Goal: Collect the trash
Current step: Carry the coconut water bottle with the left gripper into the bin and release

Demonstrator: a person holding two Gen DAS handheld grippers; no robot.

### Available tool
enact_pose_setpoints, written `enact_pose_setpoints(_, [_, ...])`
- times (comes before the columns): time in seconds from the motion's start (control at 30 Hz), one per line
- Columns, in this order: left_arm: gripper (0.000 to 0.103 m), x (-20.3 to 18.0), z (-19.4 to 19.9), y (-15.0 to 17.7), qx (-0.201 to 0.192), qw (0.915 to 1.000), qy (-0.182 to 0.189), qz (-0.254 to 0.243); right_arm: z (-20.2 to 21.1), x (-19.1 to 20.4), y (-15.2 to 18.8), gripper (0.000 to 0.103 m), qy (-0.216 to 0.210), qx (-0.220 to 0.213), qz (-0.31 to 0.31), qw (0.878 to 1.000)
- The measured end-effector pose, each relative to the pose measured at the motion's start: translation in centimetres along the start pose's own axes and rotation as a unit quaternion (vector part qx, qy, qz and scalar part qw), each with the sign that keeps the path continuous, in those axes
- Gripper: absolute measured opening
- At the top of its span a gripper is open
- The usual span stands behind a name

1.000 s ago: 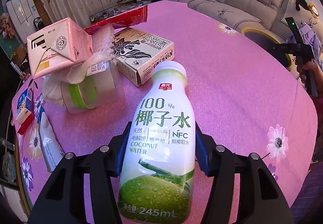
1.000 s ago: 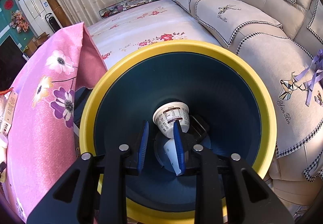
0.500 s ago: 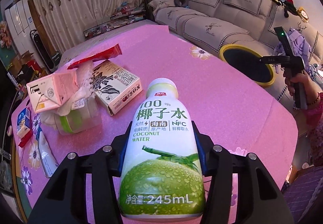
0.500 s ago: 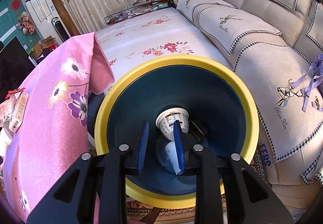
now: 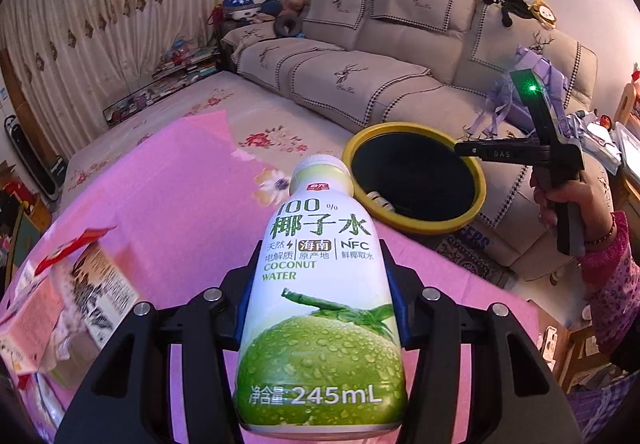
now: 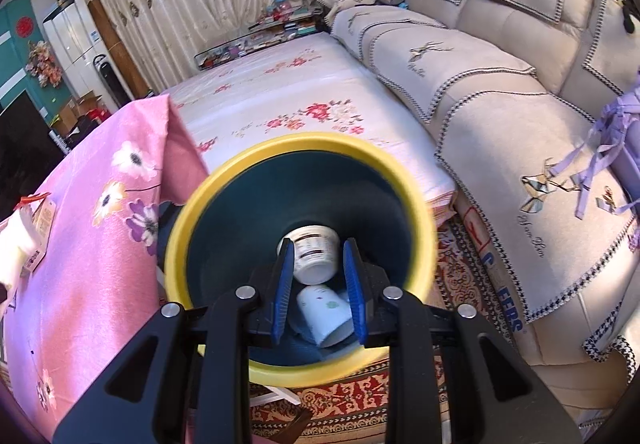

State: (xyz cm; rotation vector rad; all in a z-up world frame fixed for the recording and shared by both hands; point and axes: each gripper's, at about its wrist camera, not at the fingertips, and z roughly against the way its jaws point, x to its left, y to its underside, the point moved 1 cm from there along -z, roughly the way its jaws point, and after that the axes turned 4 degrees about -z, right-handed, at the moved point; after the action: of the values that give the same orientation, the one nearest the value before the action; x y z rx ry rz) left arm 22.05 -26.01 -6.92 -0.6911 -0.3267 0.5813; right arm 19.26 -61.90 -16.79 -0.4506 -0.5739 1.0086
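Left wrist view: left gripper [image 5: 320,296] pinches coconut water bottle [image 5: 320,308] at mid-body, lifted above pink tablecloth [image 5: 180,212], cap toward yellow-rimmed bin [image 5: 416,186], apparently for disposal.
Label: "100%", "COCONUT WATER", "NFC", "245mL".
Right gripper [image 6: 318,272]: jaws slightly apart, empty, over bin holding cups [image 6: 314,254].
Remaining trash: cartons [image 5: 80,292] on tablecloth.

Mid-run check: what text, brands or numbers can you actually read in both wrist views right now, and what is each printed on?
coconut water bottle: "100%", "椰子水", "NFC", "COCONUT WATER", "245mL"
right gripper: "DAS" on its arm
Fabric below the sofa: "FERS", partly hidden
sofa cover: script embroidery, unreadable
yogurt cup in the bin: print too small
cartons: blurred
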Motion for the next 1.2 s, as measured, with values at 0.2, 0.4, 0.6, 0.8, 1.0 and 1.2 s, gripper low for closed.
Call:
enact_pose_setpoints(0.2, [0.052, -4.4, -5.4, -5.0, -0.002, 0.9981, 0.045, -0.042, 1.0, -3.3, -0.1, 0.025, 0.02, -0.009, -0.017, 1.0])
enact_pose_setpoints(0.4, [0.052, -8.2, -11.8, -8.0, 0.028, 0.9948, 0.072, -0.067, 1.2, -5.9, 0.0, 0.024, 0.028, -0.011, -0.033, 0.999])
enact_pose_setpoints(0.6, [0.052, -10.7, -16.8, -9.3, 0.057, 0.9919, 0.085, -0.075, 0.8, -7.3, -0.1, 0.025, 0.029, -0.01, -0.042, 0.999])
enact_pose_setpoints(0.8, [0.052, -12.1, -20.2, -9.9, 0.082, 0.9901, 0.087, -0.074, 0.8, -7.9, -0.2, 0.025, 0.031, -0.013, -0.047, 0.998])
enact_pose_setpoints(1.0, [0.061, -12.7, -21.4, -10.5, 0.075, 0.992, 0.075, -0.069, 1.0, -8.3, -0.2, 0.025, 0.032, -0.014, -0.051, 0.998])
enact_pose_setpoints(1.2, [0.067, -11.4, -18.0, -10.0, 0.043, 0.9953, 0.065, -0.058, 1.1, -7.5, 0.1, 0.025, 0.026, -0.012, -0.047, 0.998])
